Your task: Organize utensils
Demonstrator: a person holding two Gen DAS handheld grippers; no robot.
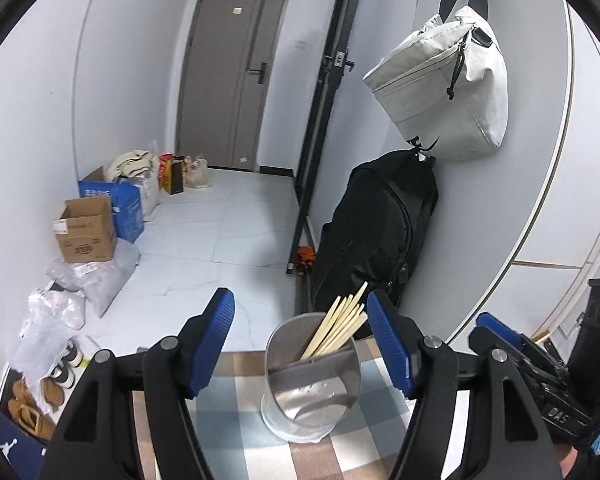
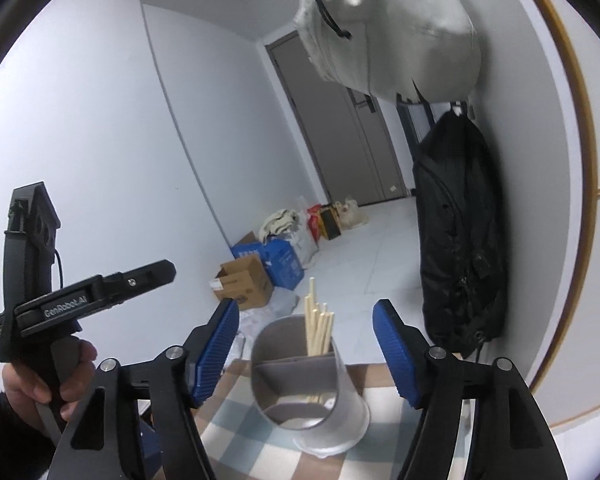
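Blue ribbed pads line both grippers; the left gripper [image 1: 300, 344] and right gripper [image 2: 306, 350] stand spread wide, holding nothing. Between them, the grey divided cylindrical utensil holder [image 1: 310, 384] stands on the checked tablecloth [image 1: 240, 456], containing pale wooden chopsticks [image 1: 340, 326]. Chopsticks appear light, stiff, smooth; grasp mid-shaft. Their lower ends are hidden.

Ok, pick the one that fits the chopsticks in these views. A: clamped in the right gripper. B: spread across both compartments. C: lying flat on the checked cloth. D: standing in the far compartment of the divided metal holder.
D: the chopsticks stand behind the divider of the holder; the near compartment is empty.
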